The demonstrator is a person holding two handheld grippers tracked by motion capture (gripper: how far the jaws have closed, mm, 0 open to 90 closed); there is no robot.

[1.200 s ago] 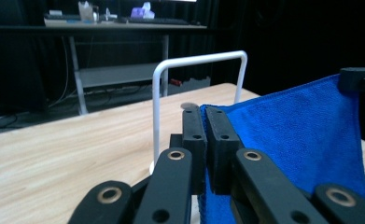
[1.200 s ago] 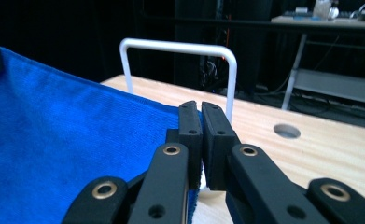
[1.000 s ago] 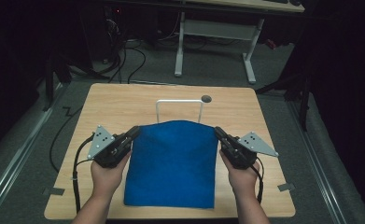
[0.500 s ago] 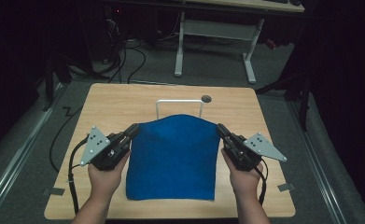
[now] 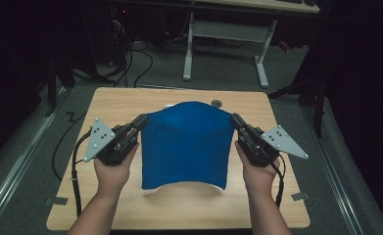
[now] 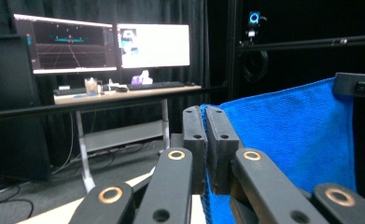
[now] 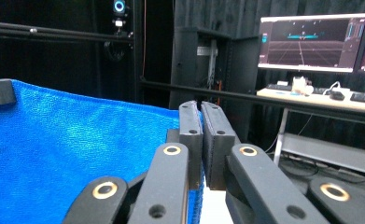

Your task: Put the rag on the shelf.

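- Hanging between the two grippers above the wooden worktop [image 5: 106, 103], a blue cloth [image 5: 186, 144] is spread out wide, with its top edge raised and its lower edge close over the wood near the person's side.
- The left gripper [image 5: 141, 121] has its jaws closed on the top left corner of the cloth; in the left gripper view the blue edge goes in between the two black jaws, which are pressed together.
- The right gripper [image 5: 236, 119] has its jaws closed on the top right corner in the same way.
- The left hand [image 5: 111, 172] and the right hand [image 5: 258, 175] hold the grippers from below, well apart, one on each side of the cloth.
- Two lit monitors [image 6: 103, 44] stand on a desk [image 6: 124, 93] behind, in a dark room.
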